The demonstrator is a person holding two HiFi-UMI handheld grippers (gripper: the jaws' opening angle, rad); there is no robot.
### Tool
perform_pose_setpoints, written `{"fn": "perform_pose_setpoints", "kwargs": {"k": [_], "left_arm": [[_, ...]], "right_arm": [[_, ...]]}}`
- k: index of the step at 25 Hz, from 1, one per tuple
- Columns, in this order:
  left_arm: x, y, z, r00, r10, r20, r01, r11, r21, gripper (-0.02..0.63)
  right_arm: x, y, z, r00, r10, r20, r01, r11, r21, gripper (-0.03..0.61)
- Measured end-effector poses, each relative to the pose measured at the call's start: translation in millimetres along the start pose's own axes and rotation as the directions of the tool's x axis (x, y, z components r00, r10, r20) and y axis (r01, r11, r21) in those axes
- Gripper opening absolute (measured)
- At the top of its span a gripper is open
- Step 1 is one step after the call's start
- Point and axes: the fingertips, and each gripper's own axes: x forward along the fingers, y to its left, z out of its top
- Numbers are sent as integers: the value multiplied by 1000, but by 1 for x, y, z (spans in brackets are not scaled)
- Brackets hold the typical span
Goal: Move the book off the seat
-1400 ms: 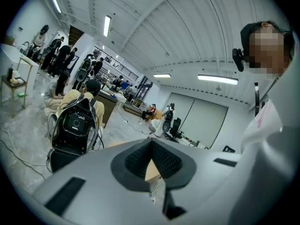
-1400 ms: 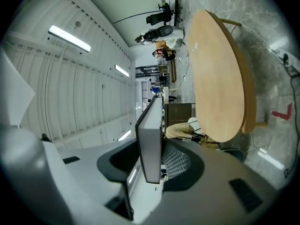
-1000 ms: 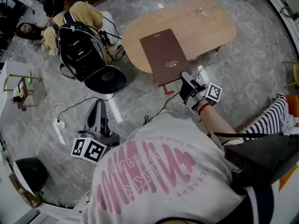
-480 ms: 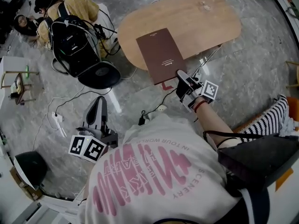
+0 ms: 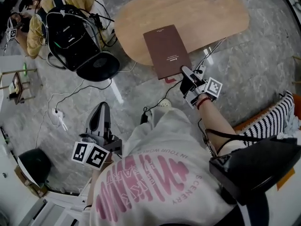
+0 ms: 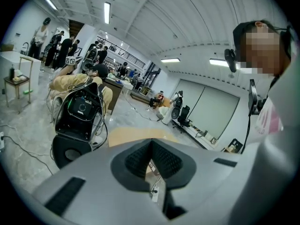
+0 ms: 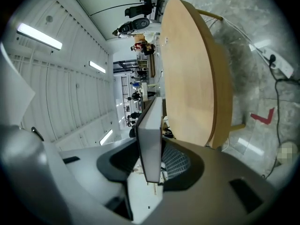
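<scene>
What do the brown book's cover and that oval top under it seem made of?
Book: matte dark-brown cover, probably card or cloth; it shows no glare. Oval top: light wood or veneer, smooth, with faint grain and a soft sheen.

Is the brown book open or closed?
Closed: the book shows only its brown cover, and the right gripper clamps its edge.
</scene>
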Motion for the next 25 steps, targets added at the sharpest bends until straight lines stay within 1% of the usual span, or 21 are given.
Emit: {"fn": "perform_pose_setpoints", "kwargs": {"k": [3,5,7,11,14,16,19,22,25], "left_arm": [[-5,3,-18,999,-35,-10,35,998,-53,8],[-6,1,-30,999,-46,-27,44,997,-59,8],[-8,-2,-36,998,-33,-58,30,999,-40,8],[-13,2,-47,993,22,-114,-22,1000,4,8],[-17,5,-53,986,51,-157,-48,999,24,8],[-22,7,-55,983,59,-174,-57,998,19,8],[-27,12,-54,981,75,-177,-77,997,-3,8],[-22,9,-56,979,86,-184,-90,996,-15,8],[-16,8,-59,977,93,-193,-98,995,-20,8]], "right_arm": [[1,-16,-4,1000,-2,25,2,1000,15,158],[0,-25,-6,999,-1,33,0,1000,25,158],[0,-30,-4,999,-9,35,8,1000,29,159],[4,-40,2,998,-12,54,10,999,39,158],[6,-54,4,997,-35,67,31,998,57,158],[5,-61,2,996,-51,68,47,997,57,158],[6,-66,0,996,-61,71,57,997,52,158],[3,-74,10,993,-78,85,72,995,64,158],[1,-81,18,993,-76,91,71,996,61,158]]}}
